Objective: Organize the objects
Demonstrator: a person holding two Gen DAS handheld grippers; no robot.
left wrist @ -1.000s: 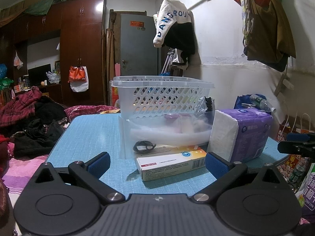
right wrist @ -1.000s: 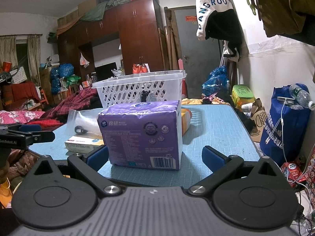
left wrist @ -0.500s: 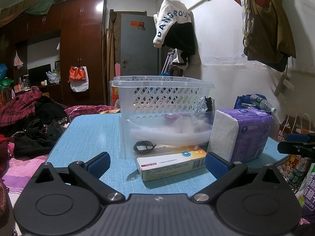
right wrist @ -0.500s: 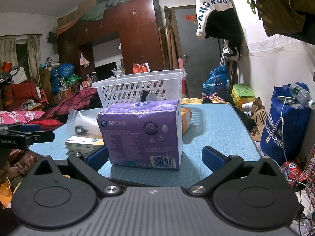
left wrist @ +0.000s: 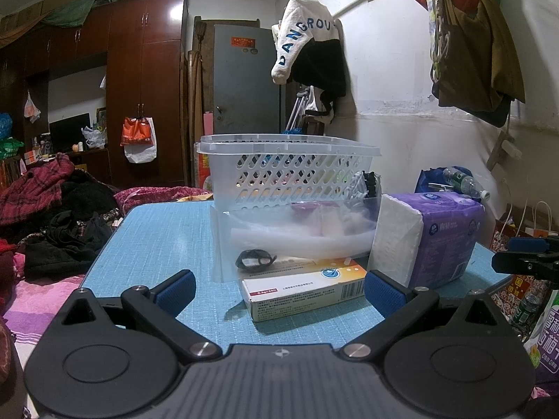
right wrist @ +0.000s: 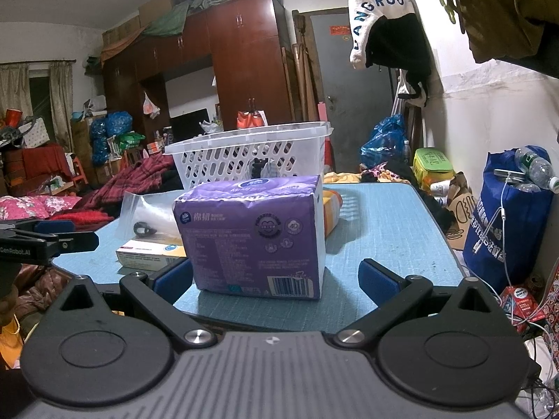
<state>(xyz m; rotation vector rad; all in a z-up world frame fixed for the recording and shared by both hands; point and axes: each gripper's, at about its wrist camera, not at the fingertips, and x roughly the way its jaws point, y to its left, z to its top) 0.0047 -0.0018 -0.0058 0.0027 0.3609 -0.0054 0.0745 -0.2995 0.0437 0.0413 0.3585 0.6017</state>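
From my left wrist camera, my left gripper (left wrist: 279, 289) is spread wide and empty above the near edge of the blue table (left wrist: 164, 230), a medicine box (left wrist: 307, 288) lying just ahead between its fingers, with a clear zip bag (left wrist: 297, 234) behind it, a purple tissue pack (left wrist: 429, 237) to the right and a white lattice basket (left wrist: 286, 171) at the back. From my right wrist camera, my right gripper (right wrist: 276, 279) is likewise wide and empty, facing the tissue pack (right wrist: 255, 237), which stands between its blue pads (right wrist: 379, 281) without touching them, the basket (right wrist: 244, 157) behind.
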